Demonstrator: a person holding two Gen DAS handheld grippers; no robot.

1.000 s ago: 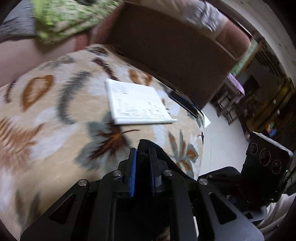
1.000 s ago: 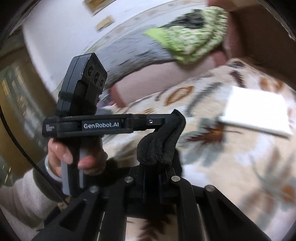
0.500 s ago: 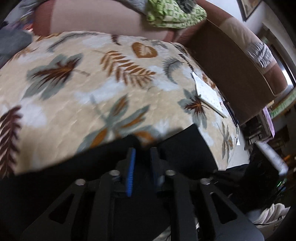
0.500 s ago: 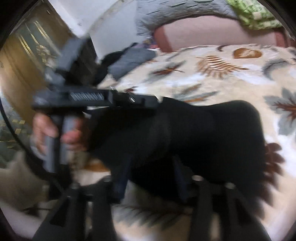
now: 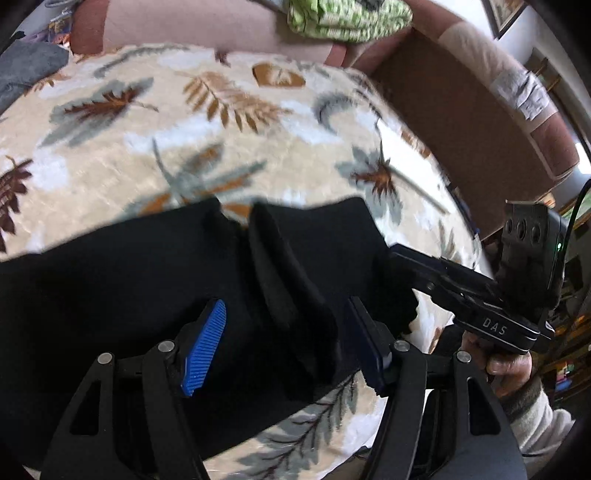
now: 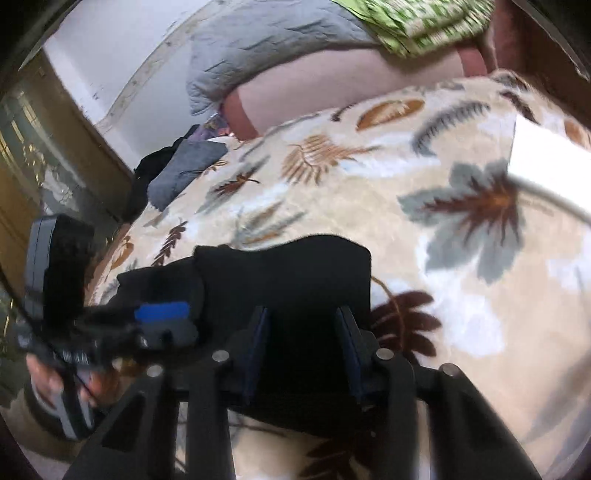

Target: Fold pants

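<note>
Black pants [image 5: 129,288] lie folded on a leaf-patterned blanket [image 5: 177,155]. My left gripper [image 5: 286,345] hovers over their right end. Its jaws are opening, and a raised fold of the cloth stands between the blue pads [image 5: 207,343] without being pressed. In the right wrist view the pants [image 6: 295,273] spread under my right gripper [image 6: 303,347]. Its jaws are closing with black cloth between the fingers, and a gap still shows. The right gripper [image 5: 406,258], held by a hand [image 5: 506,365], meets the pants' right edge. The left gripper's blue pad [image 6: 162,312] shows at the left.
A white notebook [image 6: 546,162] lies on the blanket to the far right. A green patterned cloth [image 5: 347,14] and a grey quilt [image 6: 266,48] rest on the sofa back behind. Grey clothes [image 6: 184,170] sit at the blanket's far left corner.
Both grippers were shut on the bunched black cloth held above the blanket. Now the pants lie flat on it, both grippers have sunk lower and their jaws stand apart.
</note>
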